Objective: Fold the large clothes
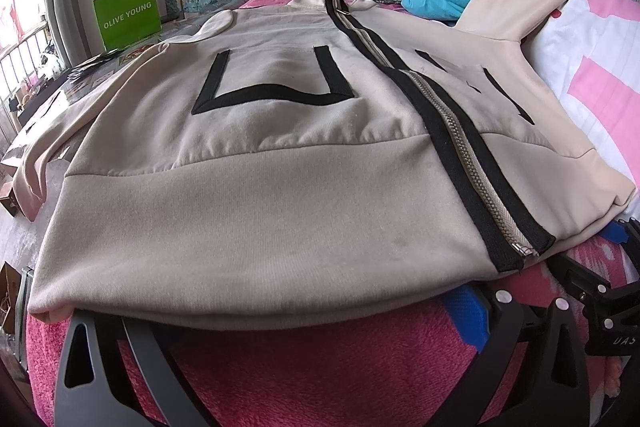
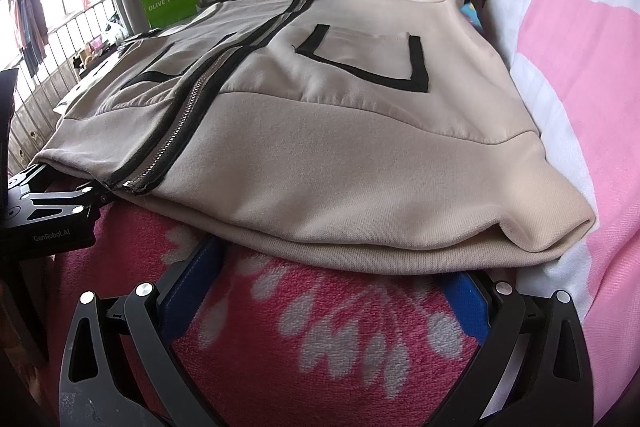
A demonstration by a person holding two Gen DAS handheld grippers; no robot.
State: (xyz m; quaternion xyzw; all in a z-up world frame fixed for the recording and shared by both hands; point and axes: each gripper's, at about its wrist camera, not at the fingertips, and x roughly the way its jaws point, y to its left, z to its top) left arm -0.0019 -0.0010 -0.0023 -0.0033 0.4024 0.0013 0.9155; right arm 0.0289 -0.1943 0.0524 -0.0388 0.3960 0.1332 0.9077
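Pink fleece blanket (image 2: 320, 339) nearest. Beige zip jacket (image 1: 248, 195) lies flat at 12 o'clock, hem just over both grippers. Left gripper (image 1: 280, 323) and right gripper (image 2: 332, 279) jaws spread wide, holding nothing. Risk: pinching blanket with hem (fingertips hidden under it), or catching one layer only.

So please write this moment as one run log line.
left gripper: open at hem | right gripper: open at hem | beige zip jacket: flat on pink blanket, unfolded
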